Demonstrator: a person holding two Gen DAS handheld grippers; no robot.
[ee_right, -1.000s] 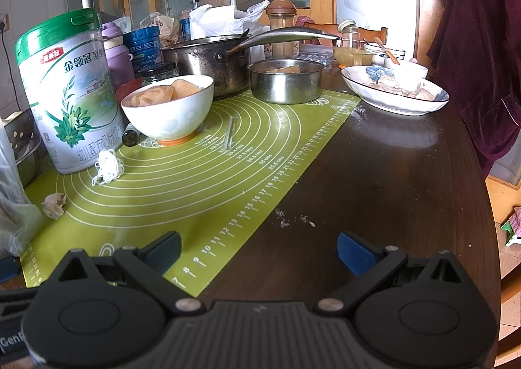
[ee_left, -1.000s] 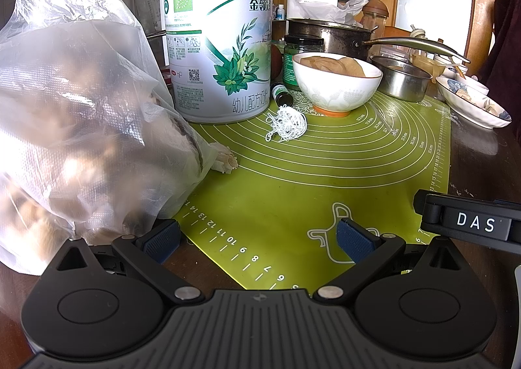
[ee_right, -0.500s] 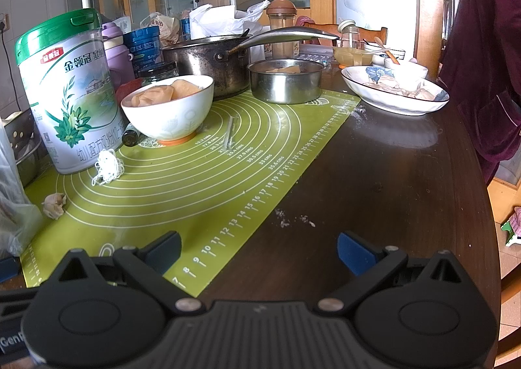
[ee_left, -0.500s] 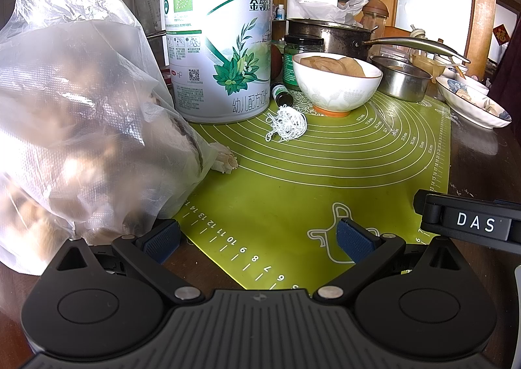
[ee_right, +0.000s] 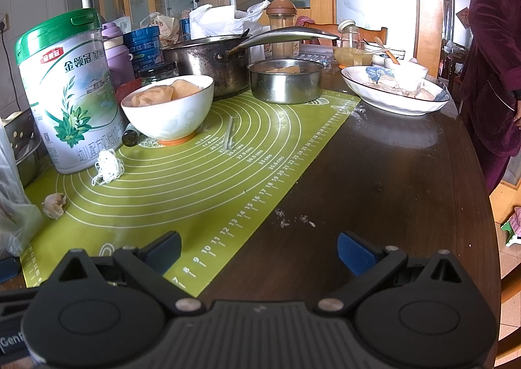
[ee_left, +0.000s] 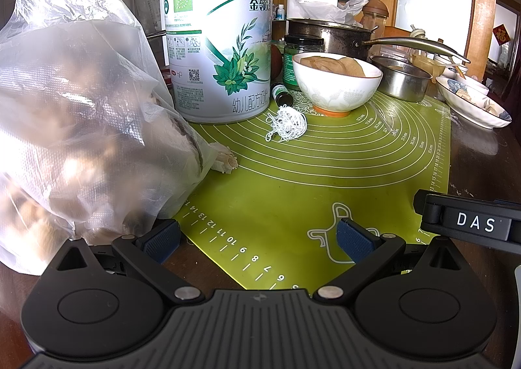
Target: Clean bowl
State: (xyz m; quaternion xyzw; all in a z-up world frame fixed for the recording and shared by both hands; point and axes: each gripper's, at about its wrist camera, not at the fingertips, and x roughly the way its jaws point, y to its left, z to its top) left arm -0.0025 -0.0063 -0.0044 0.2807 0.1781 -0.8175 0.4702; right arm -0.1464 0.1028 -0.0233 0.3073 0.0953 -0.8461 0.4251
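Observation:
A white bowl (ee_left: 337, 86) (ee_right: 167, 108) with an orange foot stands on the far part of the green mat (ee_left: 293, 193) (ee_right: 202, 186); crumpled brownish paper fills it. My left gripper (ee_left: 257, 237) hovers open over the mat's near edge, well short of the bowl, with nothing between its blue pads. My right gripper (ee_right: 259, 250) is open too, low over the near mat corner and the dark table (ee_right: 390, 173), with the bowl far ahead to its left.
A green-lidded tin (ee_left: 218, 37) (ee_right: 66, 92) stands left of the bowl. A full plastic bag (ee_left: 81, 128) crowds my left side. A string tangle (ee_left: 286, 123), small bottle (ee_left: 281, 94), pot (ee_right: 208, 63), steel dish (ee_right: 286, 81) and plate (ee_right: 395, 90) lie around. A person in dark red (ee_right: 491, 53) stands at right.
Neither gripper has moved. The person in dark red has drifted further to the right edge of the right wrist view.

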